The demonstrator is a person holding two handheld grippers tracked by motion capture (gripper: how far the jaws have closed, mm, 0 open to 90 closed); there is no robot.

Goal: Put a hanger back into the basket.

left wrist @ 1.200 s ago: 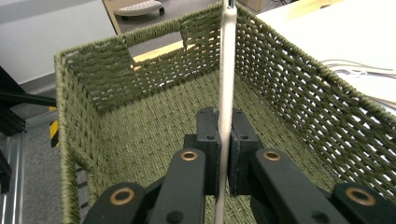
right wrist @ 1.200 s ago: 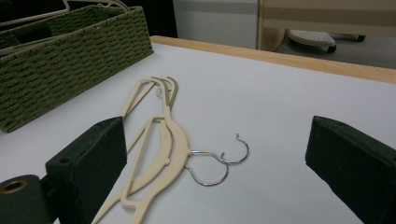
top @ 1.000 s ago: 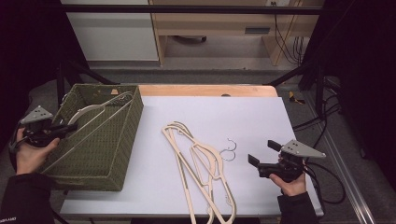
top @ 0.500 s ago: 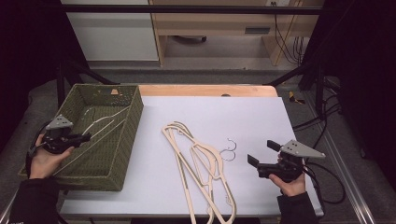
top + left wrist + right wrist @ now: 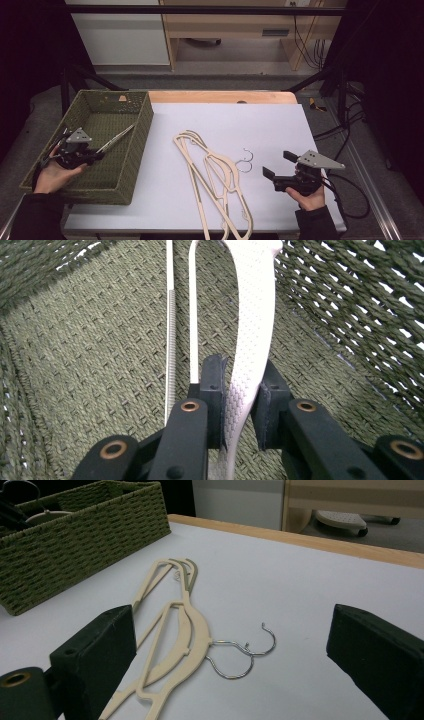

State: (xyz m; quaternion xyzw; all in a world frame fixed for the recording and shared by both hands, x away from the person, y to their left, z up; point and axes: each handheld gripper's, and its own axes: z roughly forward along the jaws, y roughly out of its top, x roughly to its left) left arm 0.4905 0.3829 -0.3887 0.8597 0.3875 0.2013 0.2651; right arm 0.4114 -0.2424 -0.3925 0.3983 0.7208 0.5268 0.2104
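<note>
Nearest, at the bottom right of the high view: right gripper (image 5: pixel 276 169) held low over the white table (image 5: pixel 280 120), jaws spread wide, nothing between them. Seen along those jaws in the right gripper view (image 5: pixel 230 665): same wide gap, bare tabletop beneath, wire hooks lying just ahead.

At the bottom left of the high view: left gripper (image 5: pixel 98 155) down inside the green woven basket (image 5: pixel 142 130), person's hand wrapped round its grip. Jaws pinching a cream hanger (image 5: pixel 252 315); in the left gripper view (image 5: pixel 239 405), both pads pressed against the textured flat arm of that hanger, thinner bar and ribbed rod running alongside over the woven floor. In the high view, gripped hanger (image 5: pixel 117 137) slanting up from the jaws toward the basket's right wall, low inside it.

Middle of the table: loose hangers (image 5: pixel 215 170) overlapping in a heap, cream bodies stretching from the near edge toward the centre, metal hooks (image 5: pixel 245 162) curled at their right side, near the right gripper but apart from it. Same heap in the right gripper view (image 5: pixel 185 630), hooks (image 5: pixel 240 652) pointing rightward.

Further left and back: basket standing at the table's left edge, well apart from the heap.

Beyond the table's wooden far edge (image 5: pixel 220 96): pale cabinet (image 5: pixel 120 35) and wooden furniture (image 5: pixel 235 25) on a grey floor, cables at the right.
</note>
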